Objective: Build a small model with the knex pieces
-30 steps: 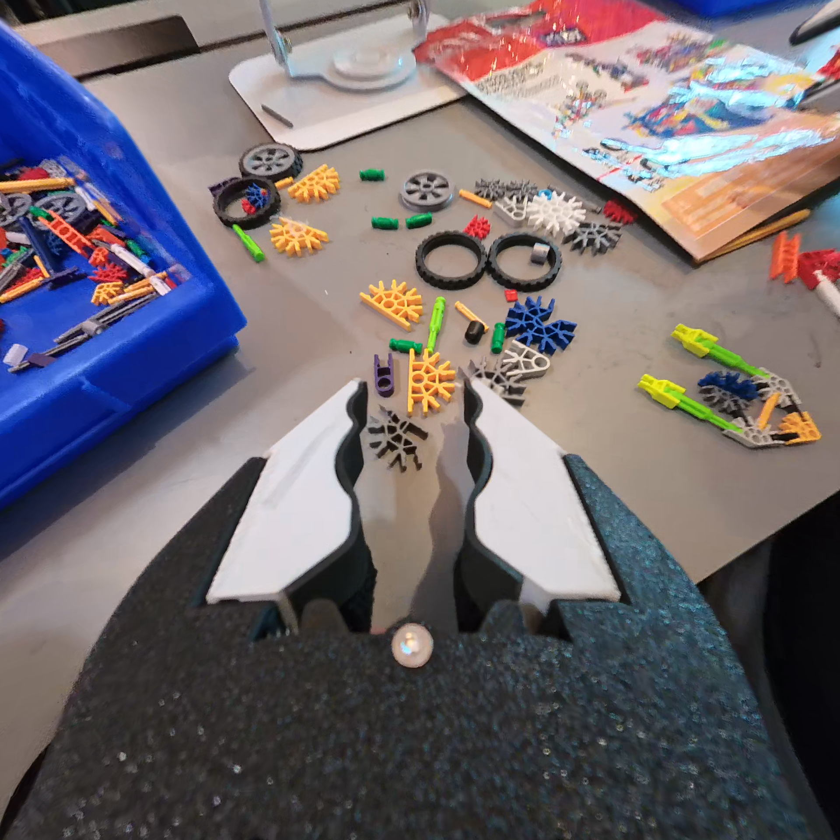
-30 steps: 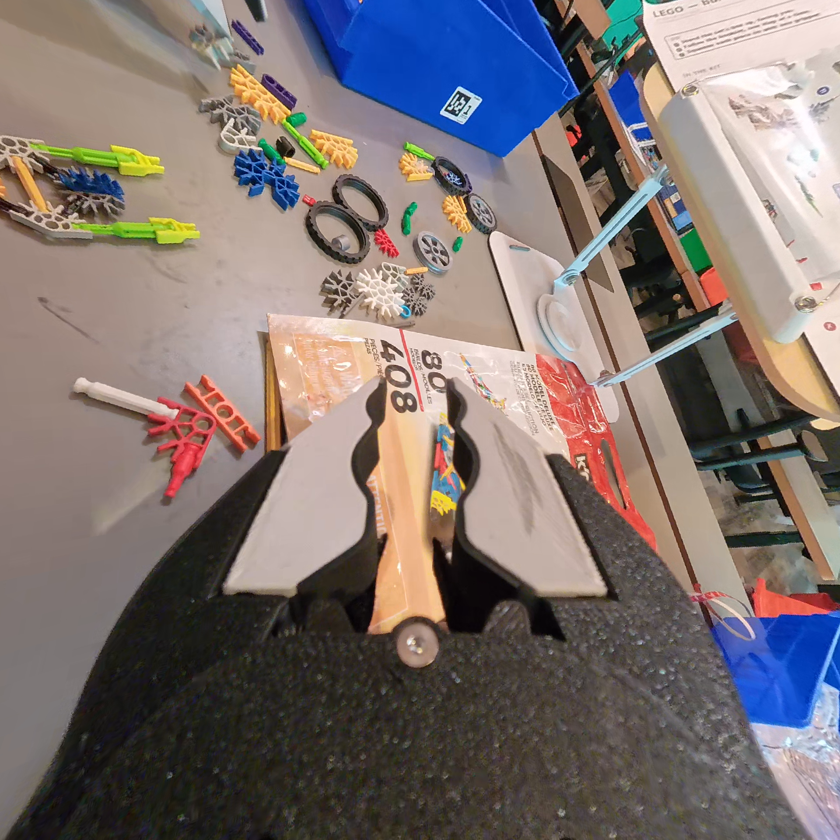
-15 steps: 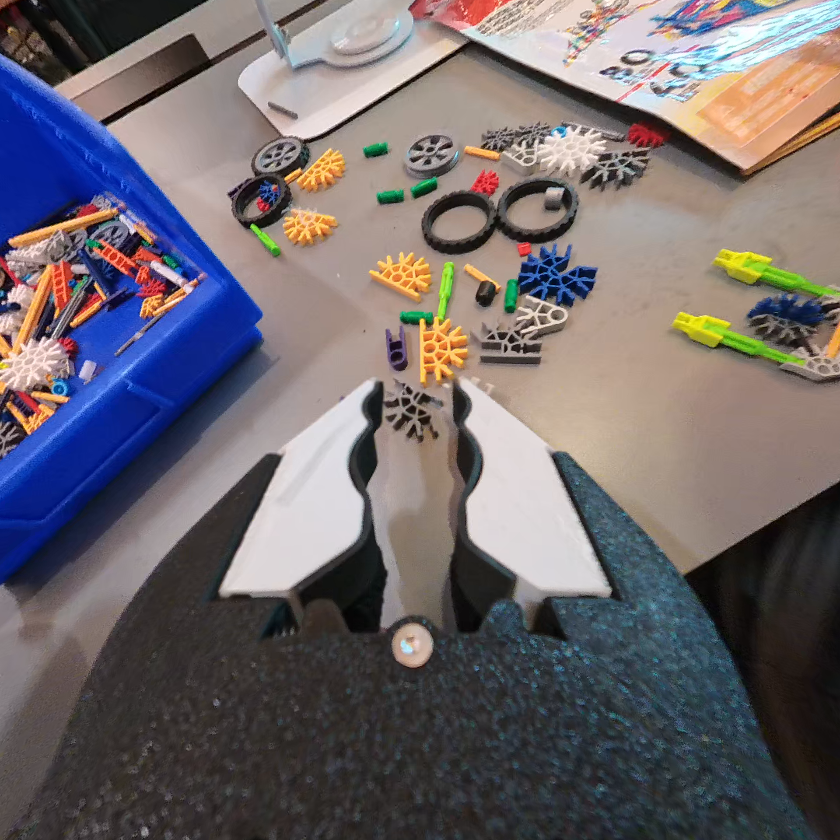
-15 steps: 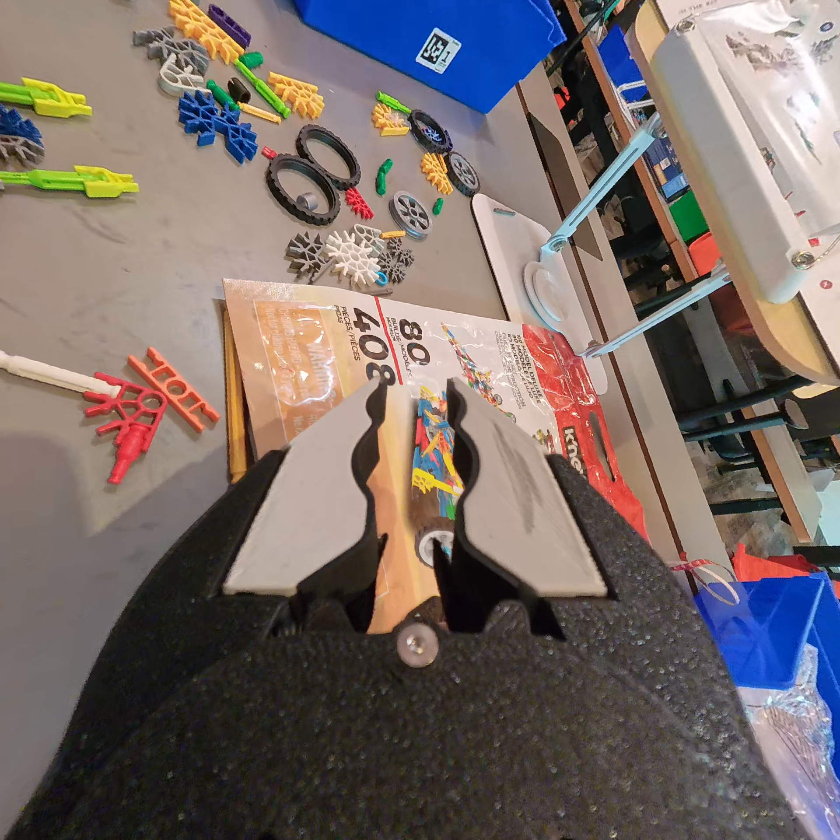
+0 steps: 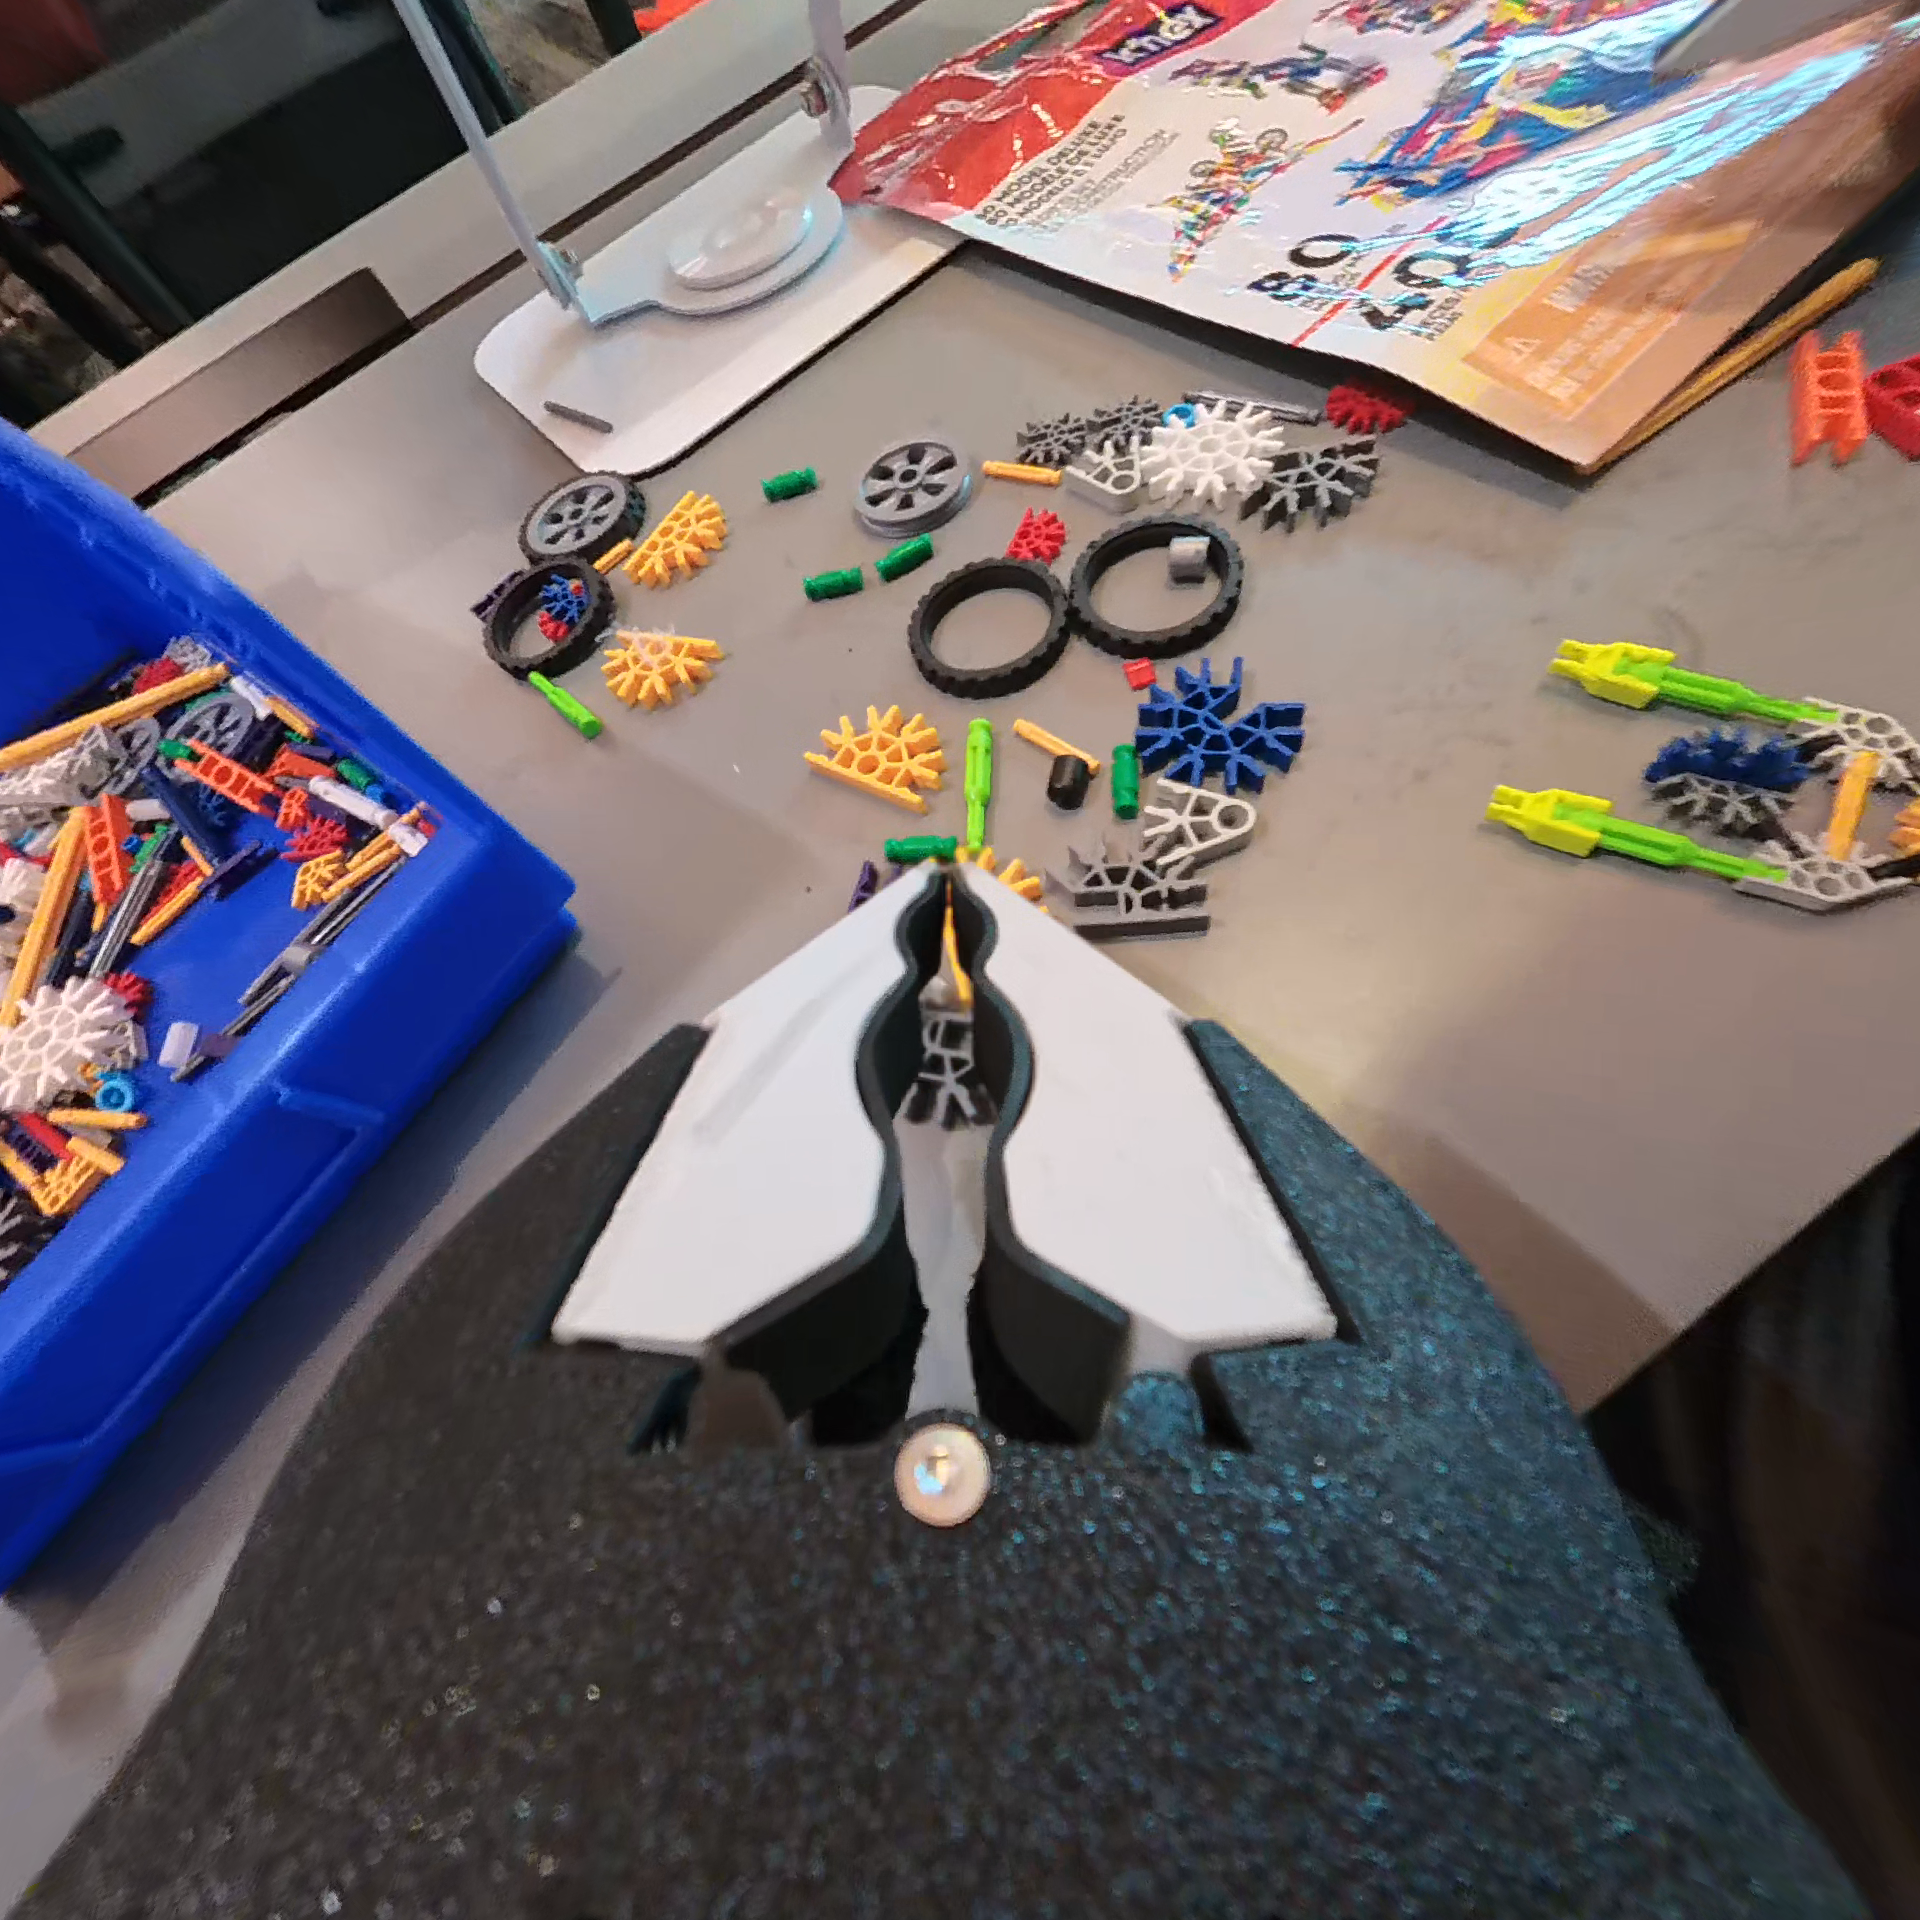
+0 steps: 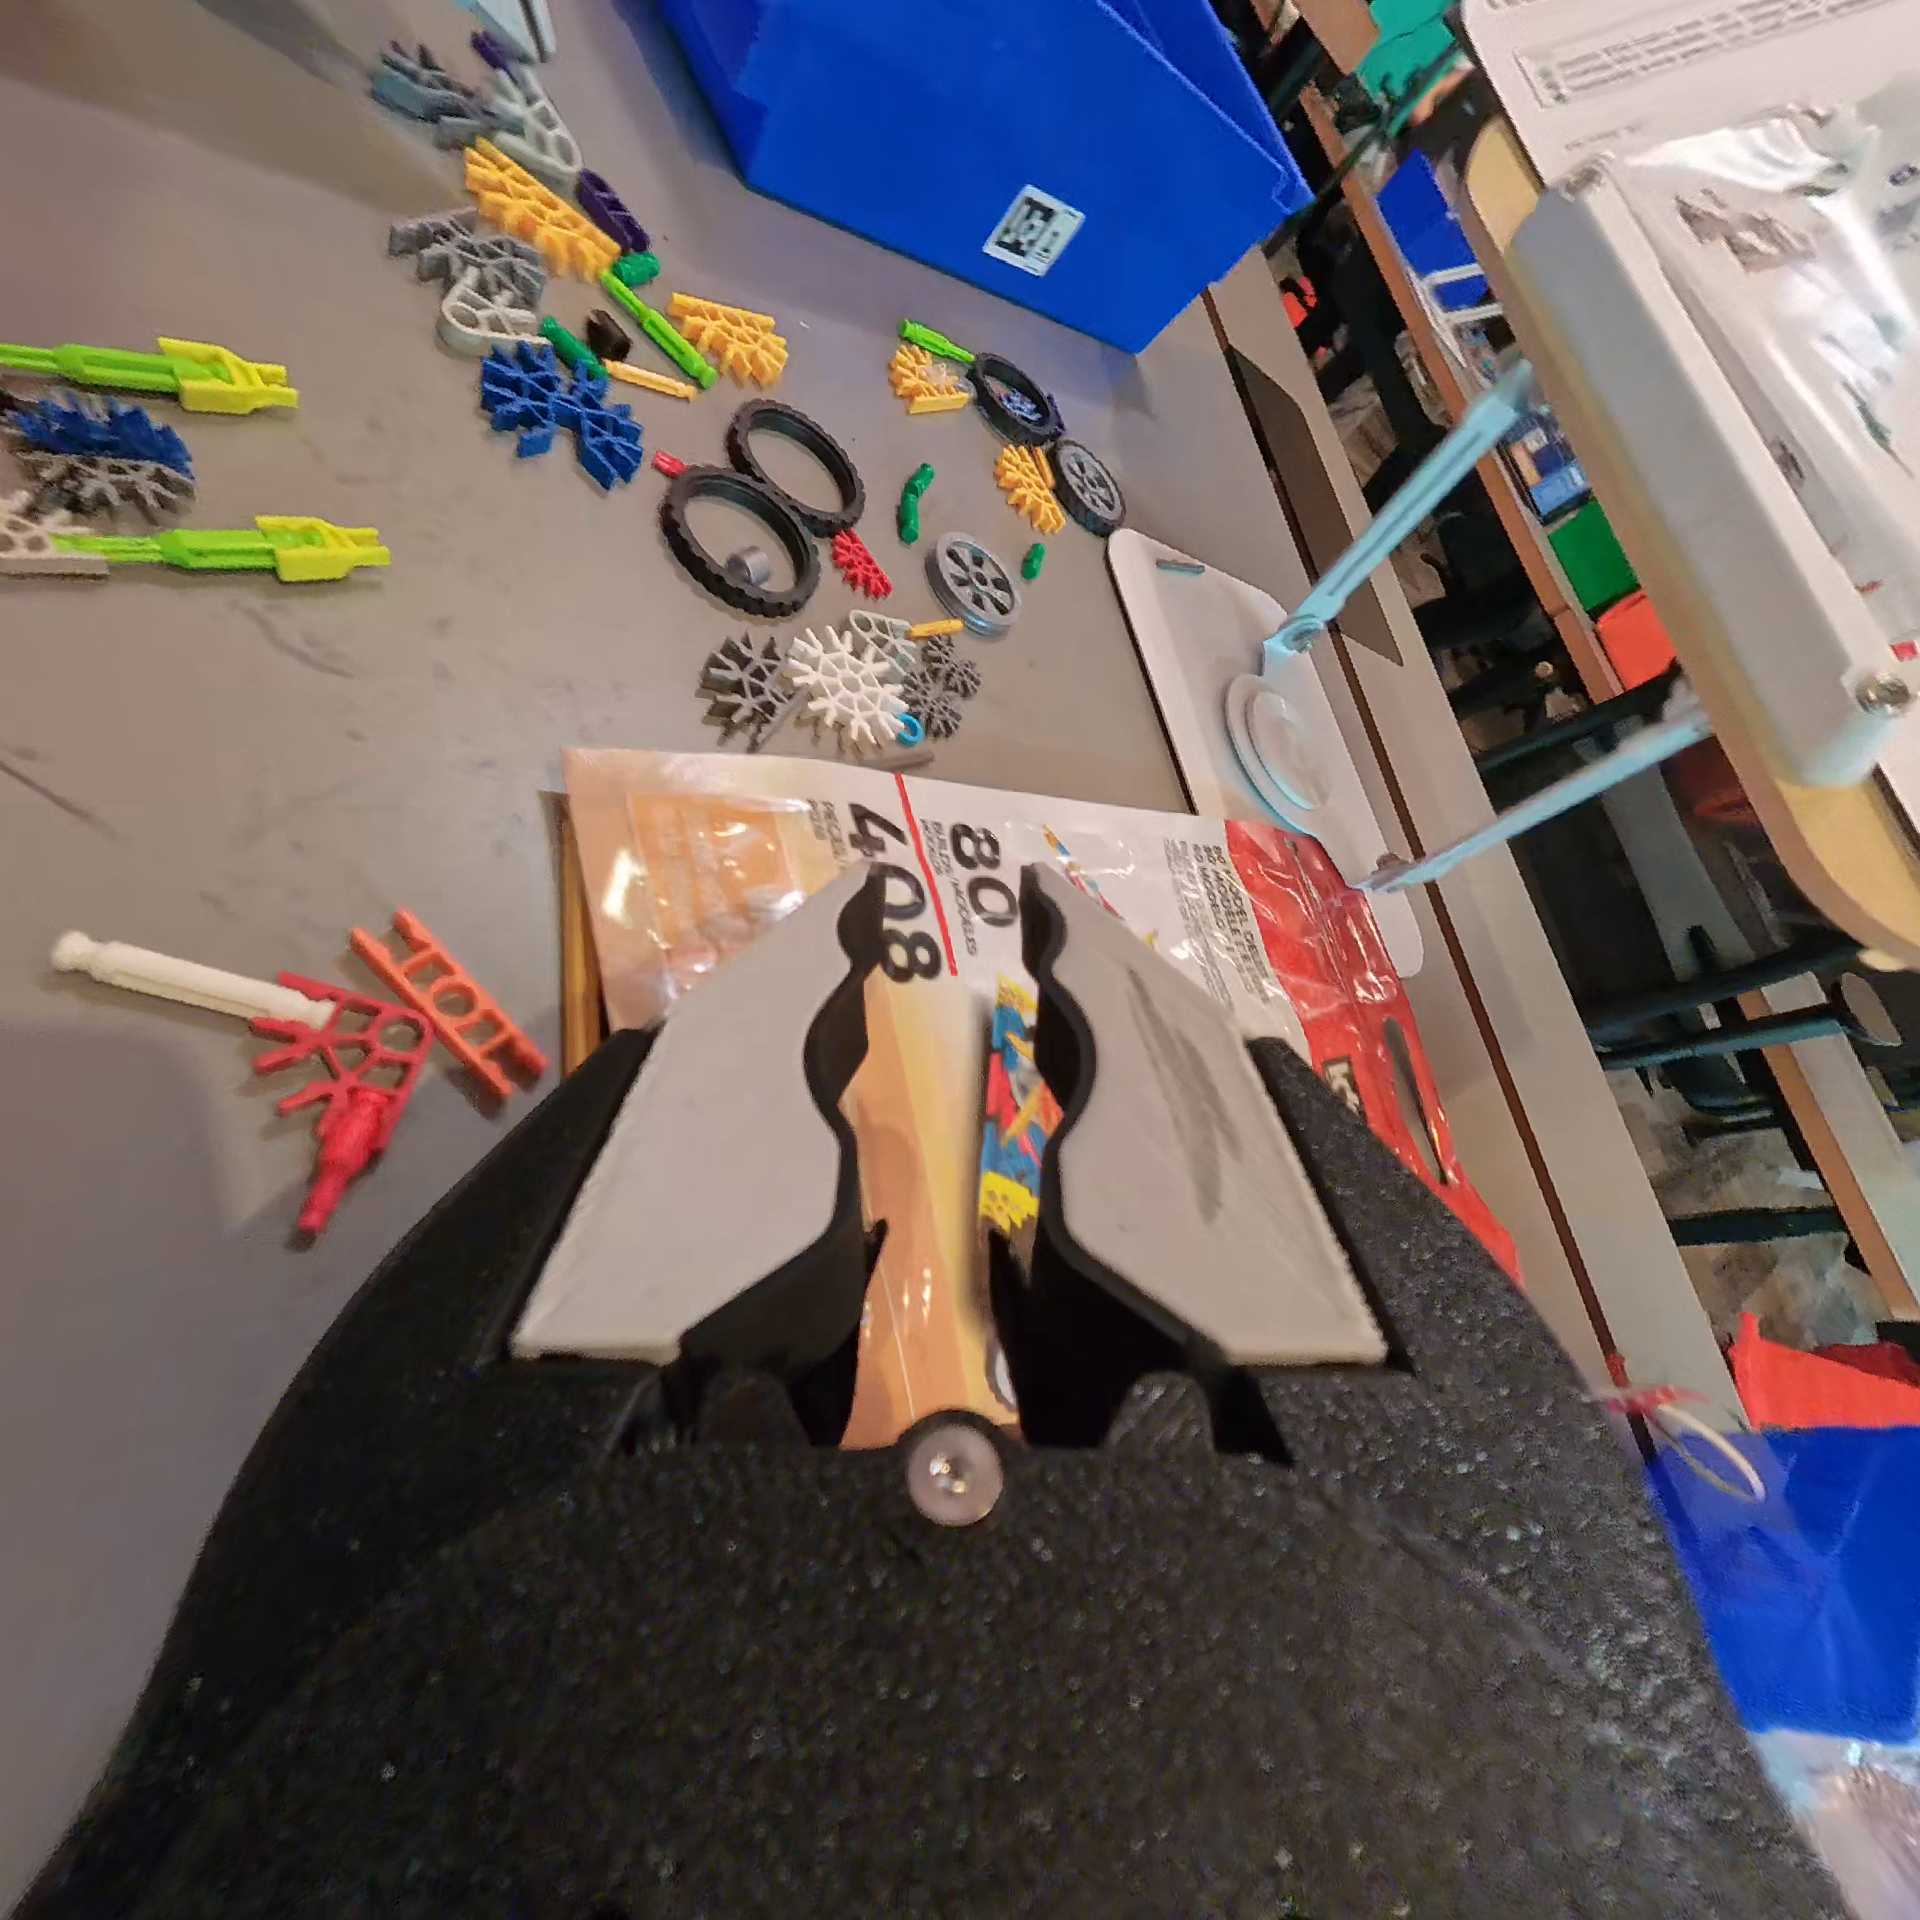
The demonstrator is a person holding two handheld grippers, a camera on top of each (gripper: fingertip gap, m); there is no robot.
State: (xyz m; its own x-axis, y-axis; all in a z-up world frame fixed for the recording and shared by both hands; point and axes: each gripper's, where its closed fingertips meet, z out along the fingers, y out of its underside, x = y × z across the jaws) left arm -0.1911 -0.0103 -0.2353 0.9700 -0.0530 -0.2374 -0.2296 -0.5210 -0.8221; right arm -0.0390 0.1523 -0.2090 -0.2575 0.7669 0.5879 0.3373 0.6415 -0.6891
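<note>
My left gripper (image 5: 943,875) is shut tip to tip, low over loose plastic construction pieces on a grey table (image 5: 1455,1039). A yellow fan connector (image 5: 1013,881) lies under its tips and shows as a thin strip in the gap. A dark grey connector (image 5: 943,1081) shows flat through the gap farther back; I cannot tell if anything is pinched. A purple clip (image 5: 862,883) and a green rod (image 5: 920,847) touch the tips. My right gripper (image 6: 948,894) is open and empty over a plastic-wrapped instruction booklet (image 6: 727,831).
A blue bin (image 5: 312,1039) of parts stands left. Two black tyres (image 5: 987,629), a blue connector (image 5: 1216,727) and grey connectors (image 5: 1132,883) lie ahead. A lime-and-grey assembly (image 5: 1766,779) lies right, near the table edge. A white stand base (image 5: 675,312) is behind. Red and orange pieces (image 6: 364,1039) lie left of my right gripper. My right fingertips sit around 25 cm from my left ones. Between my left fingertips and the blue connector (image 5: 1216,727) there is roughly 7 cm. Seen from the right wrist view (image 6: 564,400) as well.
My left gripper has moved forward over the dark grey connector and closed from open to shut. My right gripper has stayed open over the booklet, shifting slightly.
</note>
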